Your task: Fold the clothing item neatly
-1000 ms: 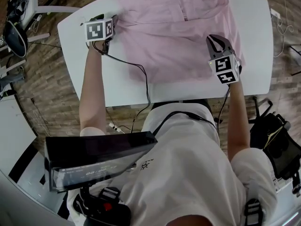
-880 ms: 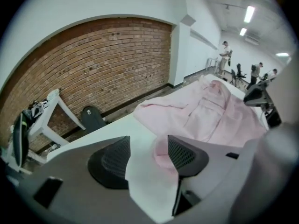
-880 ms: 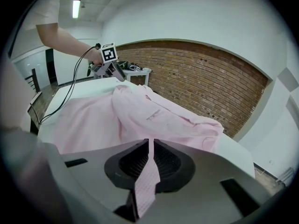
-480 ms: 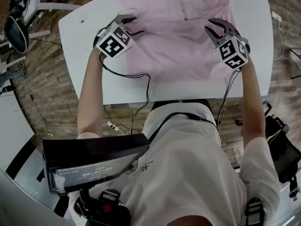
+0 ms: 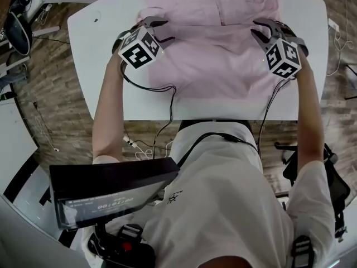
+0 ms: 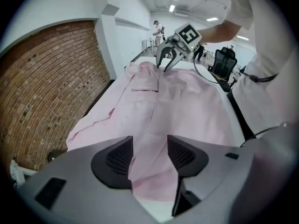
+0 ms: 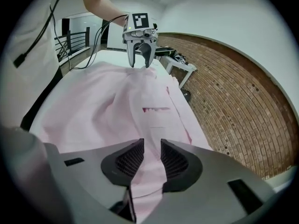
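A pink shirt [image 5: 206, 54] lies spread on the white table [image 5: 111, 88], collar end far from me. My left gripper [image 5: 160, 29] stands over its left side, jaws apart, with a ridge of pink cloth [image 6: 150, 139] running between the pads without being pinched. My right gripper [image 5: 260, 29] is over the right side. Its jaws have just been opening, and a strip of shirt [image 7: 152, 148] lies in the narrow gap between them. Each gripper view shows the other gripper across the shirt: the right gripper [image 6: 168, 62] and the left gripper [image 7: 141, 59].
The table's near edge [image 5: 212, 115] runs just in front of my body. Cables [image 5: 167, 94] trail from both grippers over that edge. A brick-patterned floor surrounds the table. An office chair [image 6: 222, 64] and stands [image 5: 17, 15] sit off to the sides.
The left gripper moved right from the shirt's left edge onto the cloth and rolled. The right gripper moved up the shirt's right side, rolled, and its jaws spread.
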